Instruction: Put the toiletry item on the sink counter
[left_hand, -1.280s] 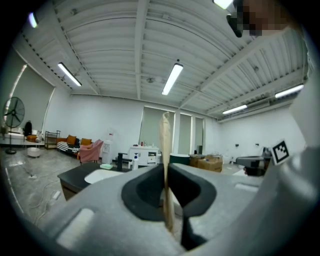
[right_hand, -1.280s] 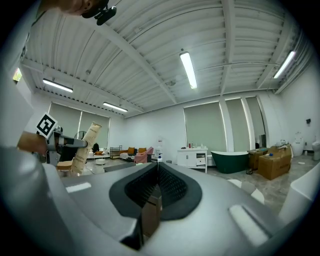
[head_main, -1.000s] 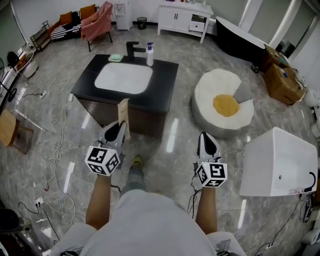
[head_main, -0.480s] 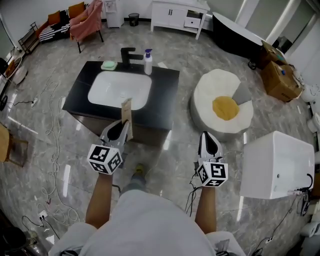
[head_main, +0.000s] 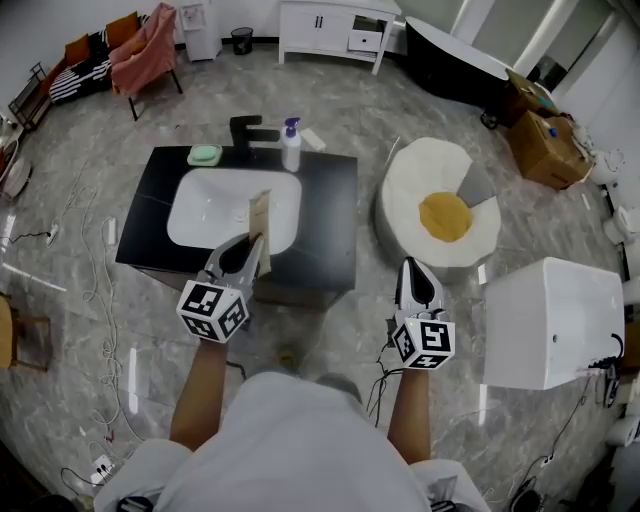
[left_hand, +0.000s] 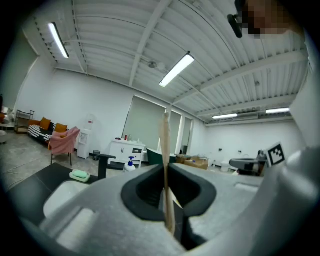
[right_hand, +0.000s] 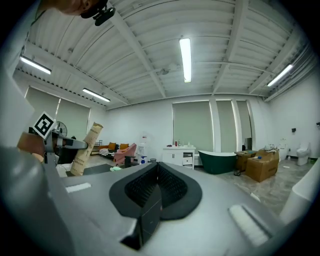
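A flat brown toothbrush box (head_main: 260, 214) stands upright with my left gripper (head_main: 254, 242) shut on its lower end. In the left gripper view the box (left_hand: 165, 150) shows edge-on, pinched between the pads. It hangs over the front part of the black sink counter (head_main: 335, 210), by the near rim of the white basin (head_main: 225, 205). A black faucet (head_main: 250, 130), a white spray bottle (head_main: 291, 147) and a green soap dish (head_main: 204, 155) stand at the counter's back. My right gripper (head_main: 413, 266) is shut and empty, right of the counter over the floor; its view shows the box (right_hand: 86, 148) at the left.
A white round beanbag with an orange cushion (head_main: 440, 210) lies right of the counter. A white boxy unit (head_main: 555, 320) stands at the right. Cables (head_main: 105, 260) run over the floor at the left. A white cabinet (head_main: 330, 20) and a dark bathtub (head_main: 460, 60) are further back.
The view has closed in on the sink counter. My left gripper with the box has gone from in front of the counter to over its front part. The right gripper kept its pose.
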